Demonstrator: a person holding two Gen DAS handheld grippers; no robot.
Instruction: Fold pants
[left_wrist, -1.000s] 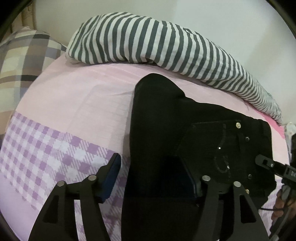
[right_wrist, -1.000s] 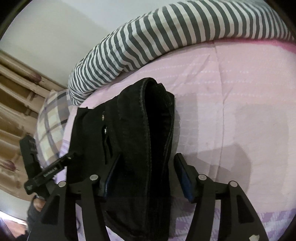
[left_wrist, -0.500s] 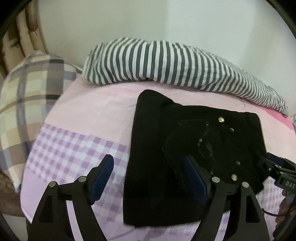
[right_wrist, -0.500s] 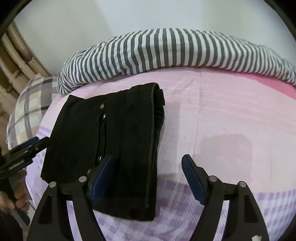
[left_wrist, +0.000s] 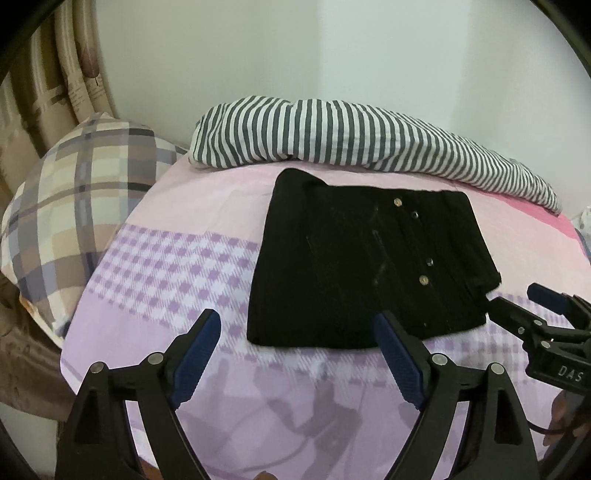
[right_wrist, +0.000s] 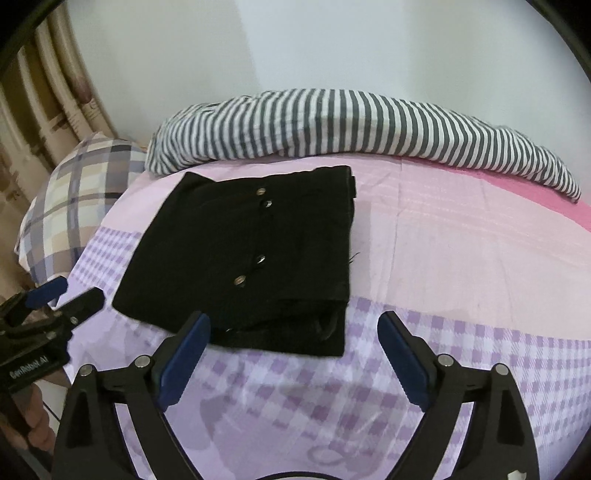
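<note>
Now the black pants (left_wrist: 362, 266) lie folded square on my pink-and-purple bedsheet (left_wrist: 173, 258), below the striped duvet (left_wrist: 354, 136). Inner layers stay hidden. My left gripper (left_wrist: 299, 354) and right gripper (right_wrist: 293, 350) hover tilted down, jaws opening, nothing between them.

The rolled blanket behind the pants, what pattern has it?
Grey and white stripes on the blanket; right wrist view shows it best.
</note>
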